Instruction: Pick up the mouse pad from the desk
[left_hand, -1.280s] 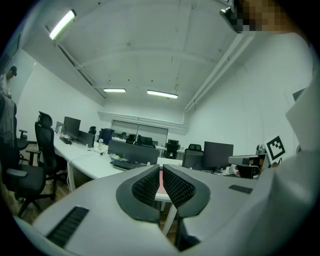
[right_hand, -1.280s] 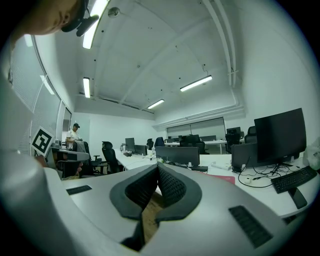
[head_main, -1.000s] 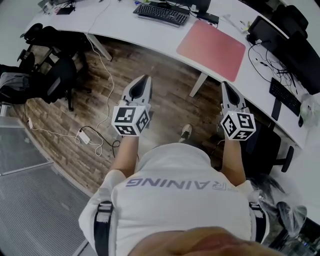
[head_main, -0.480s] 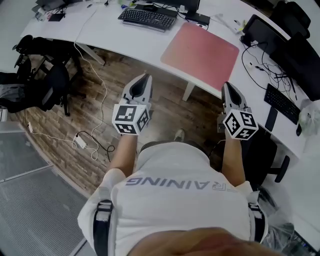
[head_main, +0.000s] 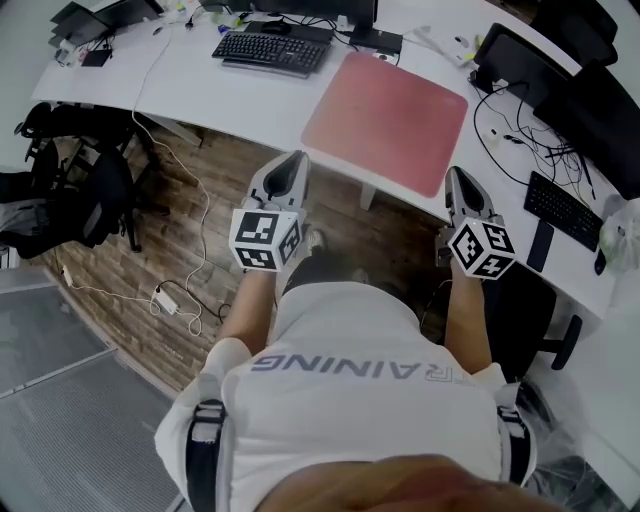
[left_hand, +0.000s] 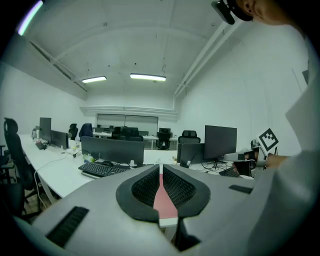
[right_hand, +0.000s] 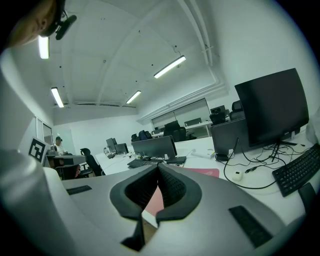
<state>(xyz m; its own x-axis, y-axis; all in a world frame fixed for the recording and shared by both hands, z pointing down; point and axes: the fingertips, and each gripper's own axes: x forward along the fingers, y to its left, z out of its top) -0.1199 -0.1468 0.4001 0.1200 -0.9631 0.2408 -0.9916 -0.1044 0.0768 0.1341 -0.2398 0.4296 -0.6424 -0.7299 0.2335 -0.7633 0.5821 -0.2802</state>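
A large pink-red mouse pad (head_main: 385, 108) lies flat on the white desk (head_main: 200, 85), just behind its front edge. Both grippers are held out in front of the person, short of the desk and above the wooden floor. My left gripper (head_main: 294, 160) points at the pad's near left corner, shut and empty. To the right, my right gripper (head_main: 457, 176) is below the pad's near right corner, also shut with nothing in it. In the left gripper view the pad (left_hand: 165, 202) shows past the closed left gripper (left_hand: 161, 168). The right gripper view shows the pad (right_hand: 202, 172) beyond the shut right gripper (right_hand: 158, 168).
A black keyboard (head_main: 265, 50) and a monitor base (head_main: 375, 40) sit left of and behind the pad. Dark monitors (head_main: 520, 60), tangled cables (head_main: 505, 125) and a second keyboard (head_main: 565, 205) crowd the desk at right. Office chairs (head_main: 100, 190) and a floor cable with adapter (head_main: 165, 300) are at left.
The person has stepped toward the desk. The mouse pad now sits lower and further left in the head view, and both shut grippers are closer to the desk's front edge.
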